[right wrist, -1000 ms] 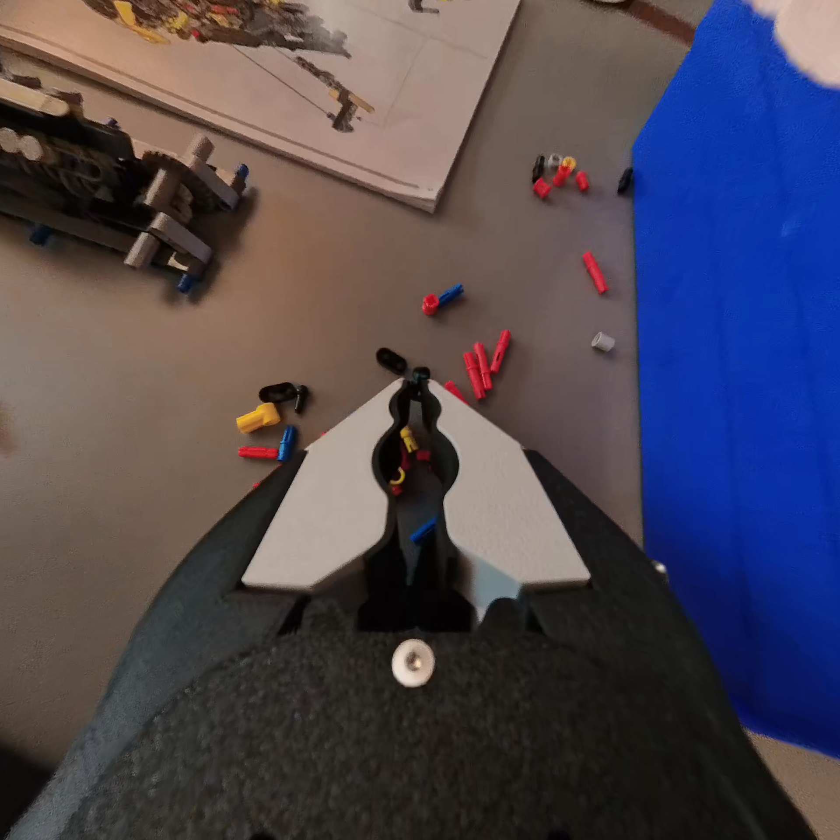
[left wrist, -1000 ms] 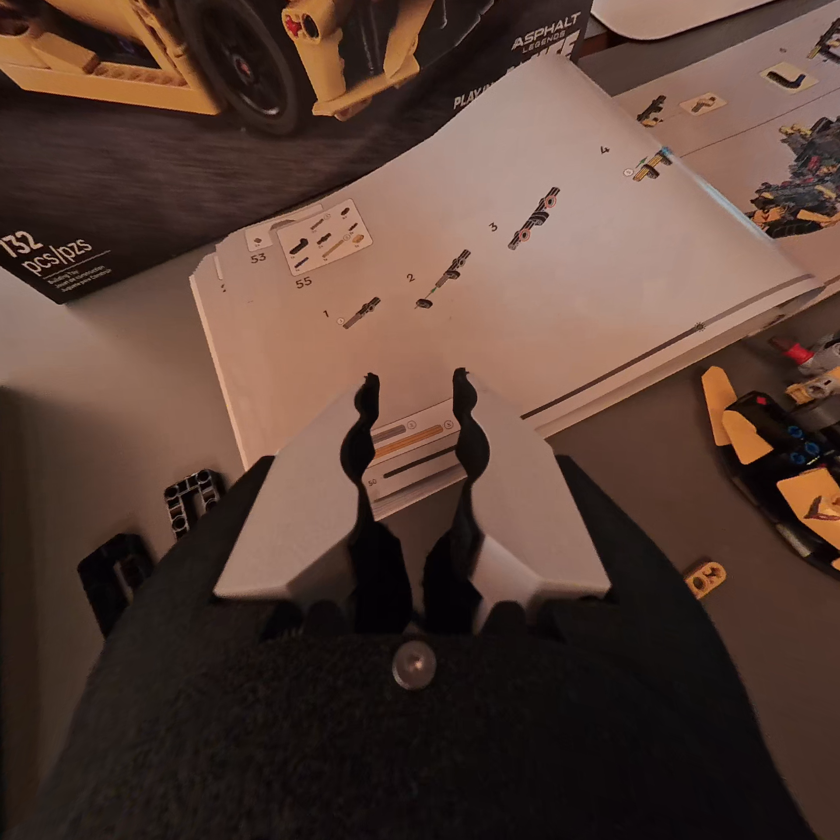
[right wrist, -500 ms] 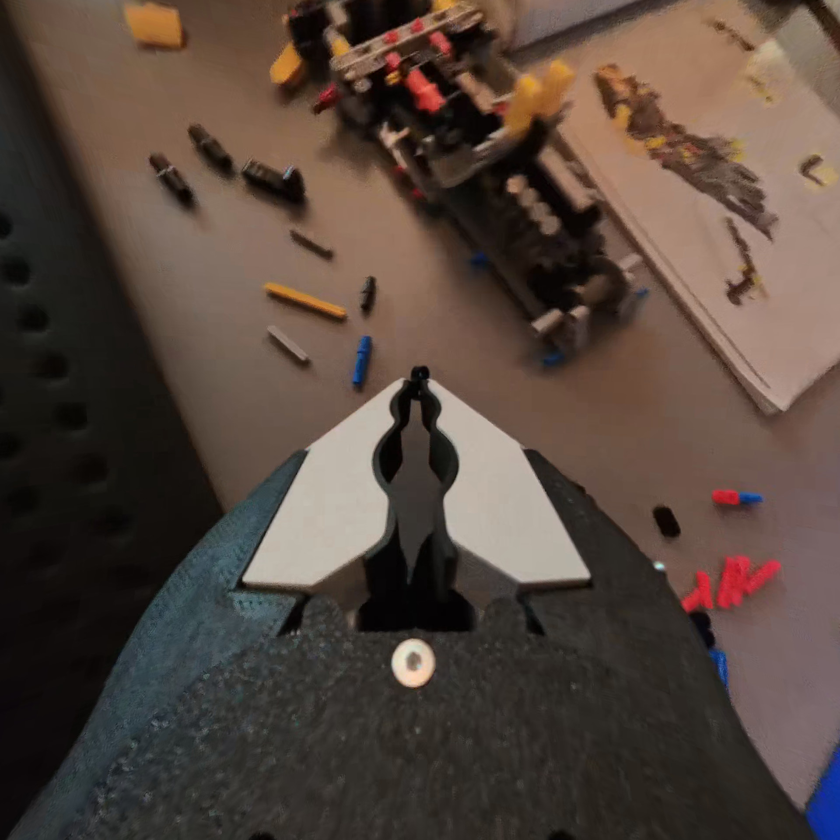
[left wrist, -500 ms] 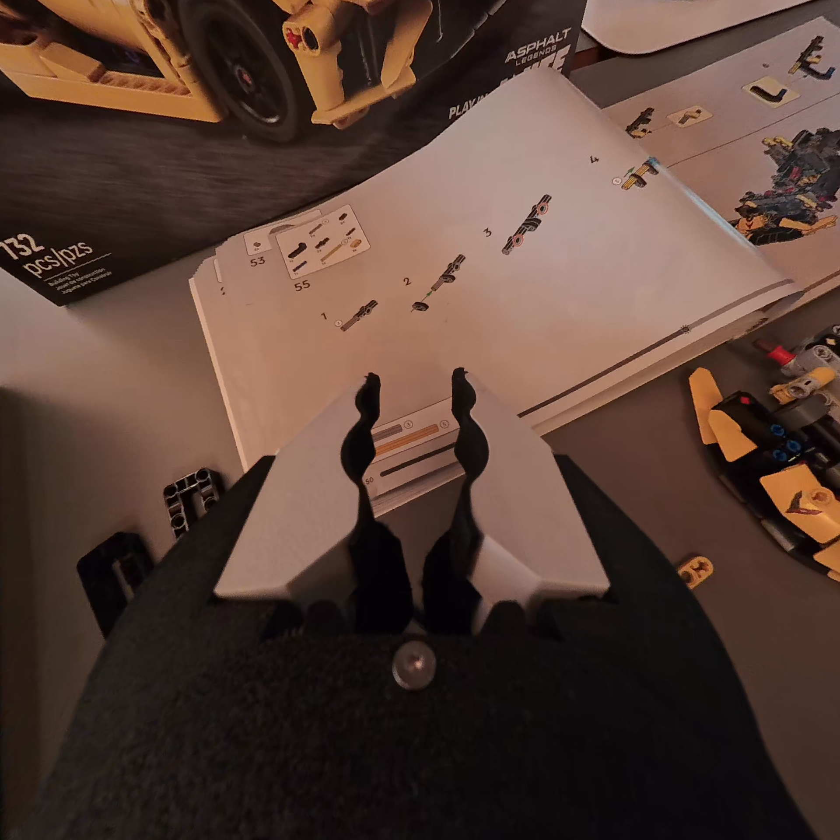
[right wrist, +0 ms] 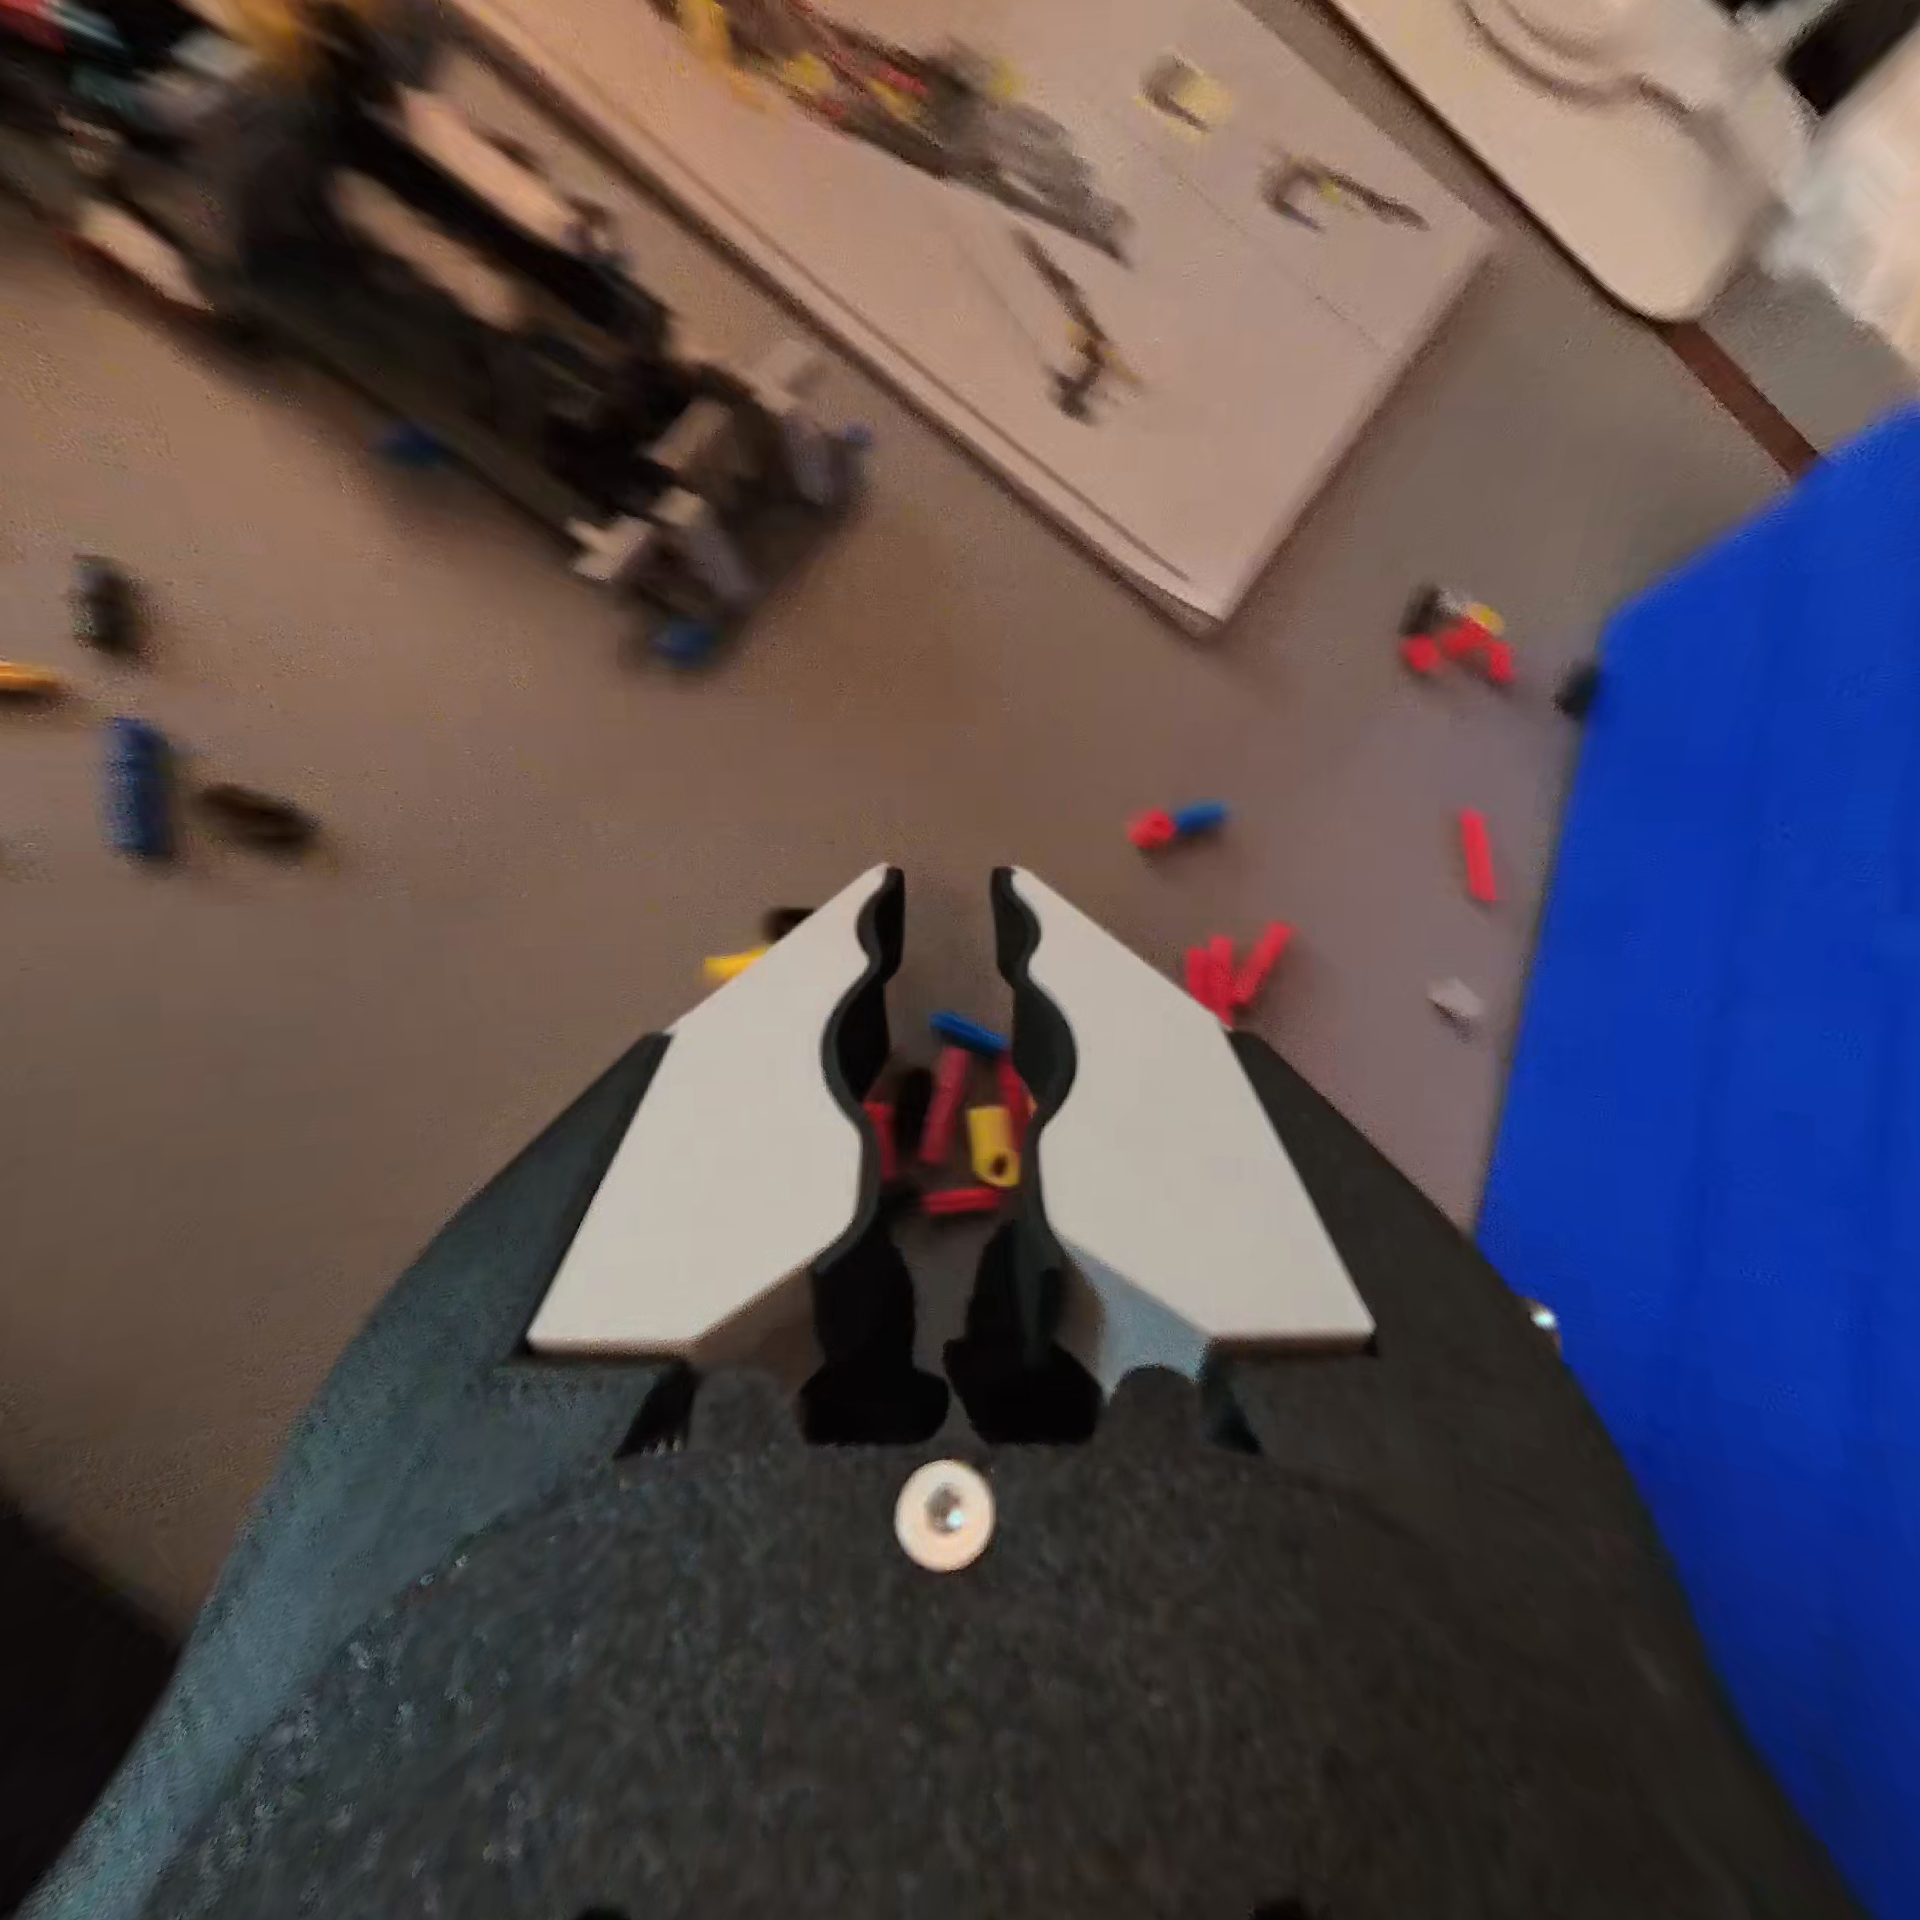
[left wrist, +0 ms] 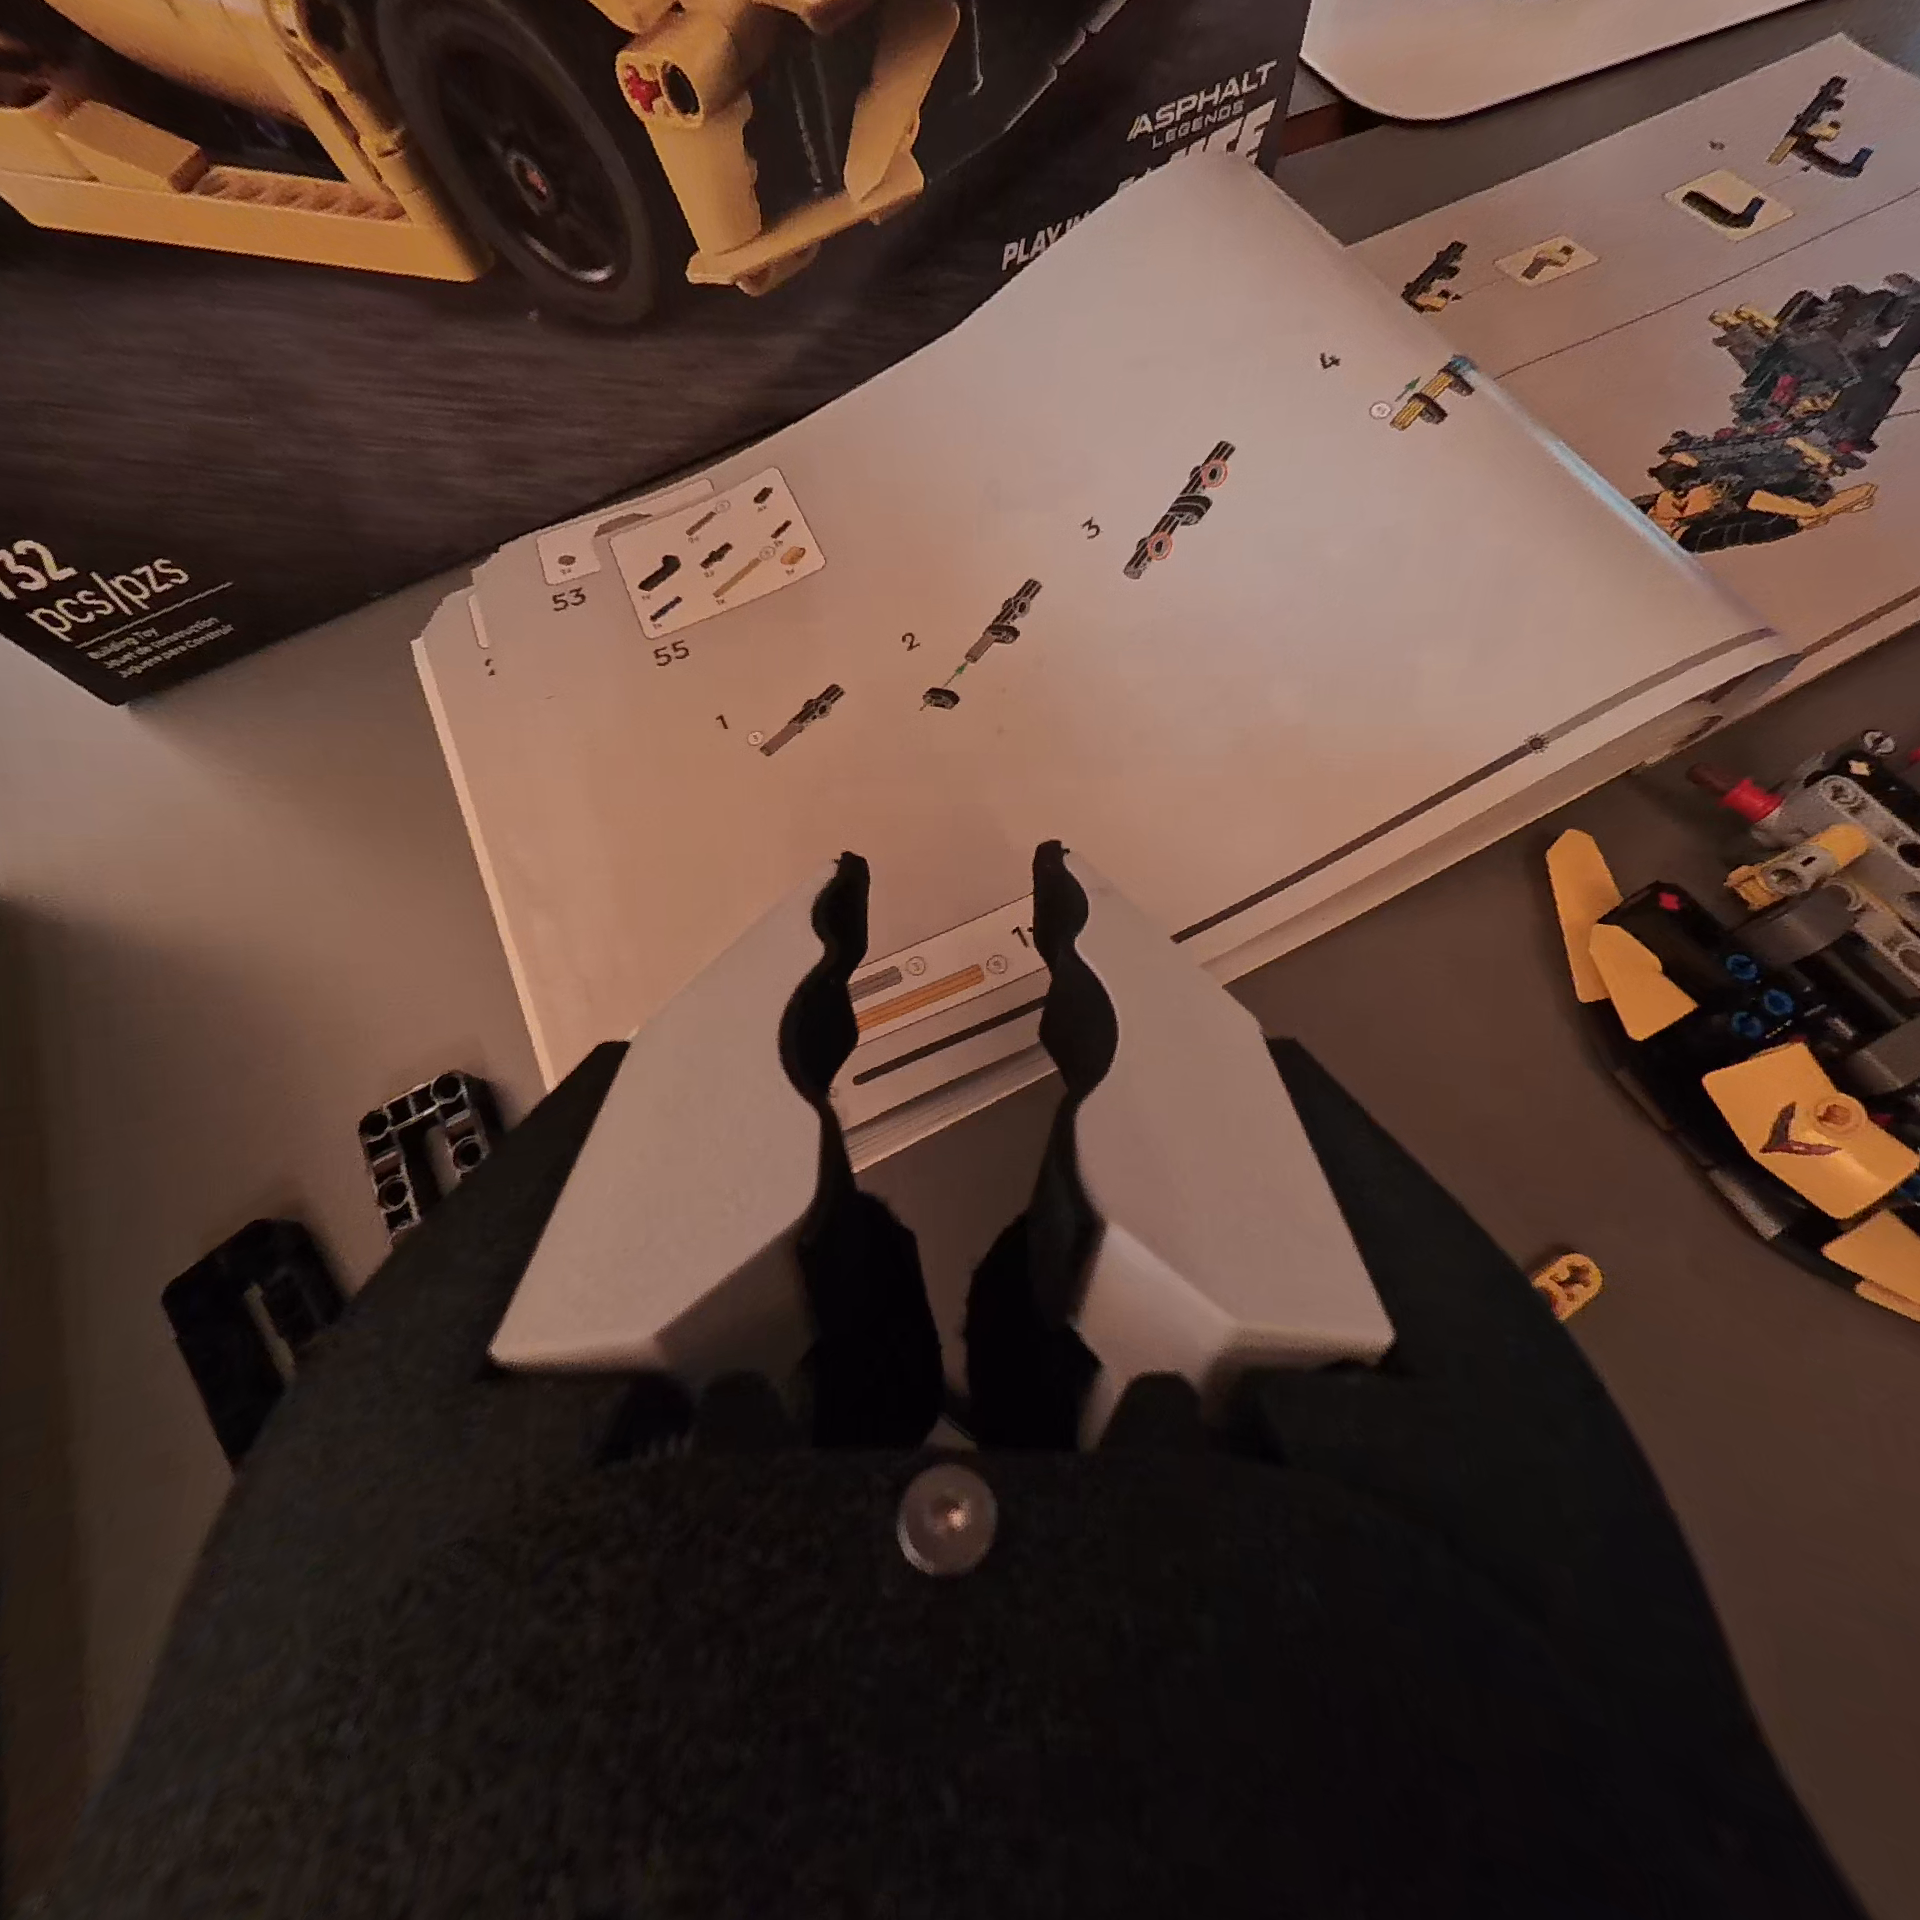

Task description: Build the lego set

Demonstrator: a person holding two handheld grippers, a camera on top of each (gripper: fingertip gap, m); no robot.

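Judging by what's on the surface (left wrist: 1403, 1558), this build is somewhere mid-way, definitely not close to done. The half-built car (left wrist: 1787, 1049), black with yellow panels and some blue pins showing, sits at the right edge of the left wrist view, just beside the open instruction booklet (left wrist: 1039, 644). In the right wrist view the same model (right wrist: 499, 343) is a blurry dark lump near the booklet's far page (right wrist: 987, 312), so I can't tell much detail there.

Plenty left: loose red, blue and yellow pins (right wrist: 956, 1127) are scattered right under the right tool (right wrist: 945, 883), more red ones (right wrist: 1236, 961) off to its side, plus a black frame piece (left wrist: 426, 1143) and a small yellow connector (left wrist: 1567, 1280) near the left tool (left wrist: 951, 862). The box (left wrist: 416, 343) shows wheels and full bodywork, none of which I can see on the model yet.

Both tools have their fingers apart and are carrying nothing; the left hangs over the booklet's near edge, the right over the pin pile.
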